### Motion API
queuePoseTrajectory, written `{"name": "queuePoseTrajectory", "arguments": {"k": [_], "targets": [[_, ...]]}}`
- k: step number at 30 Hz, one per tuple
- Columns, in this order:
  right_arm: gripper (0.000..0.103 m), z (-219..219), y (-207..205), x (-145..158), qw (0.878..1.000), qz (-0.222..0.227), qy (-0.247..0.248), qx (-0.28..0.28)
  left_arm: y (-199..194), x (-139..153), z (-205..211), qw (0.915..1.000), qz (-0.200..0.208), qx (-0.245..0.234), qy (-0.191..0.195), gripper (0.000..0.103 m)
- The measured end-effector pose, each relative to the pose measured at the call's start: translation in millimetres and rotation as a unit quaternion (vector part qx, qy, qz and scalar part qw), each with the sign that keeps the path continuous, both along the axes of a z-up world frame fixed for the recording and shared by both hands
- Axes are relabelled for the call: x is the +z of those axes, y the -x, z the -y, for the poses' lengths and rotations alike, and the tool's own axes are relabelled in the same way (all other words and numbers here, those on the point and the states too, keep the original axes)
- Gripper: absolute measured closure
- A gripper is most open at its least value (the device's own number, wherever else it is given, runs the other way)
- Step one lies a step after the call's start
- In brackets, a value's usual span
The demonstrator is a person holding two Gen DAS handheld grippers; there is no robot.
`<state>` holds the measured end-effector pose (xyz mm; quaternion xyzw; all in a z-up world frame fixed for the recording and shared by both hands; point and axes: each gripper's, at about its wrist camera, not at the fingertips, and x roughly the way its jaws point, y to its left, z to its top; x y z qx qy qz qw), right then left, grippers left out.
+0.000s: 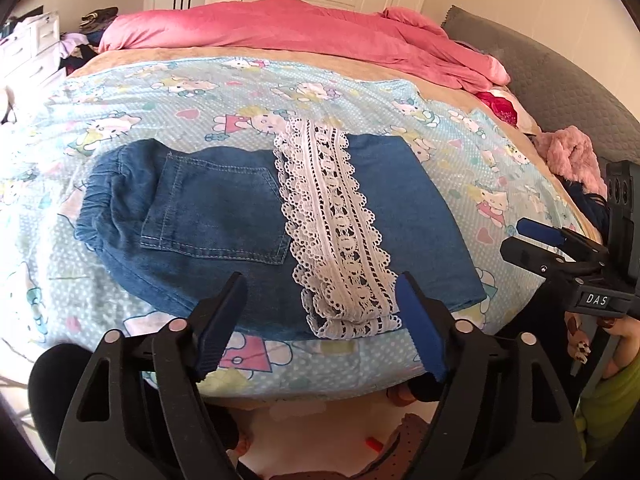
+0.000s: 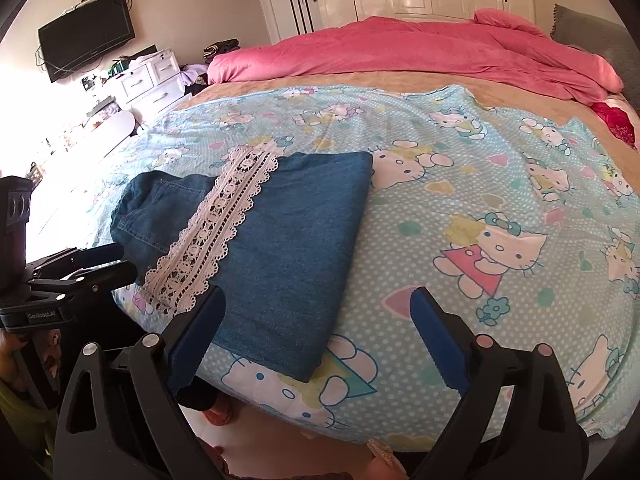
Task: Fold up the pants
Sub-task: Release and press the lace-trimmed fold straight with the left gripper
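The pants (image 1: 224, 216) lie folded on the bed (image 1: 120, 92), on a light-blue cartoon sheet (image 2: 500, 184), near the bed's front edge. Left to right in the left wrist view: the gathered waistband (image 1: 94, 208) is at the left end, then a stitched back pocket (image 1: 216, 208), then a white lace strip (image 1: 336, 232) crossing the denim from the far edge to the near edge, then plain denim ending in a straight folded edge. The left tool (image 1: 320, 328) hovers just in front of the near edge, jaws wide apart and empty; the lace end shows between its fingers. The right tool (image 2: 318, 332) is at the pants' right corner, jaws spread wide, holding nothing. A pink duvet (image 1: 288, 28) is bunched at the far side.
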<state>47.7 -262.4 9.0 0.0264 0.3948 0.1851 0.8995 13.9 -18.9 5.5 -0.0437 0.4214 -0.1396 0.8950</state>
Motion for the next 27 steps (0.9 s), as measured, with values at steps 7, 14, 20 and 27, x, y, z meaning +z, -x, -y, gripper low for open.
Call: {"name": "queuePoseTrajectory", "arguments": {"k": [7, 14, 20, 27], "targets": [[0.005, 6, 6, 12, 1.000, 0.018, -0.010, -0.008, 5, 9, -3, 0.9999, 0.012, 0.007, -0.004, 0.016], [0.005, 9, 5, 26, 0.999, 0.030, -0.013, -0.013, 8, 16, -9, 0.9996, 0.019, 0.019, -0.010, 0.009], [0.005, 6, -1, 38, 0.999, 0.037, -0.016, -0.013, 9, 20, -20, 0.9992, 0.021, 0.033, -0.013, 0.009], [0.005, -16, -11, 55, 0.998, 0.054, -0.002, 0.013, 12, 21, -40, 0.9981, 0.024, 0.056, -0.013, 0.009]]}}
